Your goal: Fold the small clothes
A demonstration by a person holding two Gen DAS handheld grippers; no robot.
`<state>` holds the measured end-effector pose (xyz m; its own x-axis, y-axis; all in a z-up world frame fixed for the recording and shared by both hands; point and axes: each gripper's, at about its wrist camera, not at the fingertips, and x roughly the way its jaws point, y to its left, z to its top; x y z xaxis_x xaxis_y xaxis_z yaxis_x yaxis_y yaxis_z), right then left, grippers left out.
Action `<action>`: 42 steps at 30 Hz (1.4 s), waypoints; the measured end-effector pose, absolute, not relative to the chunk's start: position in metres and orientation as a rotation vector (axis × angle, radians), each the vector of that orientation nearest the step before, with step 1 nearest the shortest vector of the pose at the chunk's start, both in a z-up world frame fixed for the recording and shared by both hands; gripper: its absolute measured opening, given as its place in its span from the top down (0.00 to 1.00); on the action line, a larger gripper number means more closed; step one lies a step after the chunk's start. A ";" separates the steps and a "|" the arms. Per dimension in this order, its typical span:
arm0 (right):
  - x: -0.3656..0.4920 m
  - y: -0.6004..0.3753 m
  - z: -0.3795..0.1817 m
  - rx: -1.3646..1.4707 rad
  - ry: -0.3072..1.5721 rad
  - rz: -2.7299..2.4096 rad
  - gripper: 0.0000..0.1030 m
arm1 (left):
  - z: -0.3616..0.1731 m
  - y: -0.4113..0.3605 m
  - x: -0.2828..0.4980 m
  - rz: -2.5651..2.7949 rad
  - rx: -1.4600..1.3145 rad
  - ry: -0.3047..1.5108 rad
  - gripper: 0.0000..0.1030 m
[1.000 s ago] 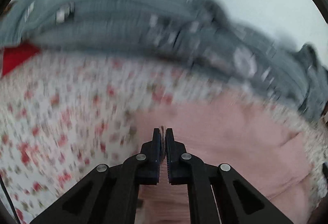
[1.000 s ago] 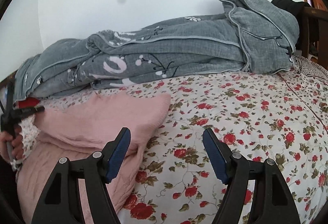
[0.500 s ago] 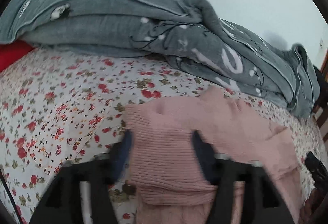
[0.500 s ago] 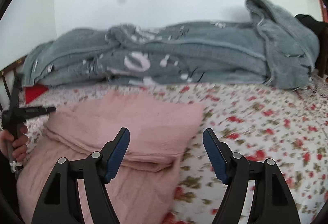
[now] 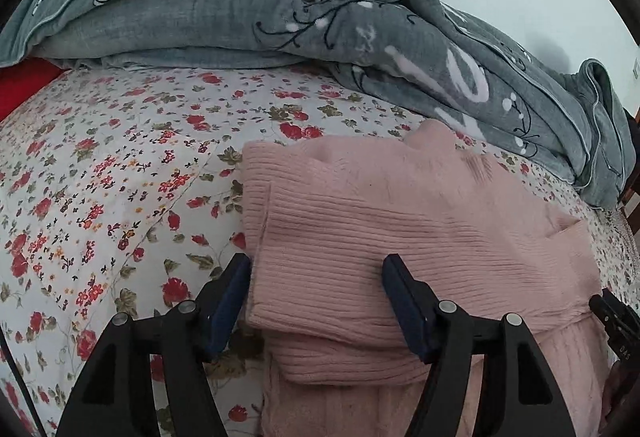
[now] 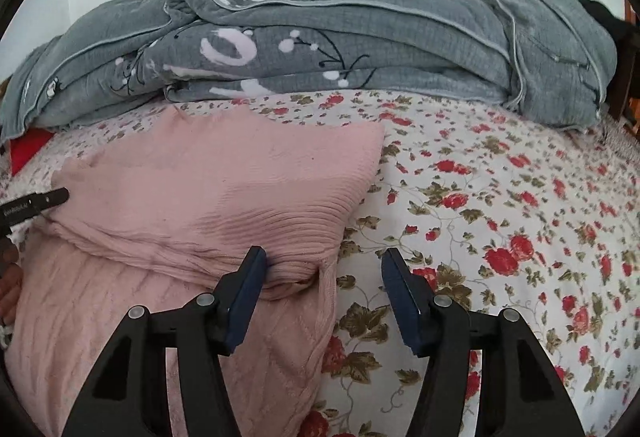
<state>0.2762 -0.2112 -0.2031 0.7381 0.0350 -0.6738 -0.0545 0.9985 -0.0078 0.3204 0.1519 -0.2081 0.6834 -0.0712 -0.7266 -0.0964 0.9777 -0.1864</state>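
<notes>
Left gripper (image 5: 316, 285) just released: jaws now wide, straddling the pink sweater (image 5: 400, 229) on the bed (image 5: 120, 177). Right gripper (image 6: 322, 277) jaws open too. Top fold laid; probably another fold remains.

Both wrist views are evenly and softly lit by diffuse daylight, with no glare. Shadows are faint: a soft one lies on the pink sweater (image 5: 400, 221) just beside the left gripper (image 5: 316, 301), another under the grey quilt (image 6: 320, 49) far ahead of the right gripper (image 6: 322, 293). Focus is sharp near each gripper. Fisheye distortion bows the floral sheet (image 6: 500, 217) outward, and black vignetting fills the corners.
</notes>
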 end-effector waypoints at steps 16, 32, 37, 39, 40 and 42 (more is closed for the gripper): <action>0.270 -0.217 -0.203 -0.004 0.723 0.043 0.43 | -0.209 0.153 0.320 0.010 -0.235 0.817 0.35; 0.274 -0.222 -0.206 0.012 0.758 0.048 0.28 | -0.210 0.153 0.320 0.004 -0.246 0.820 0.32; 0.274 -0.223 -0.206 0.016 0.760 0.050 0.28 | -0.210 0.153 0.320 0.003 -0.246 0.820 0.32; 0.275 -0.223 -0.206 0.015 0.760 0.050 0.27 | -0.210 0.153 0.321 0.004 -0.246 0.821 0.32; 0.275 -0.223 -0.206 0.015 0.760 0.050 0.27 | -0.210 0.154 0.321 0.003 -0.246 0.820 0.32; 0.275 -0.223 -0.206 0.015 0.760 0.050 0.27 | -0.210 0.153 0.321 0.003 -0.246 0.820 0.31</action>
<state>0.2746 -0.2226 -0.2064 0.7236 0.0506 -0.6884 -0.0394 0.9987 0.0319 0.3206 0.1534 -0.2105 0.6835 -0.0919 -0.7241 -0.0980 0.9715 -0.2157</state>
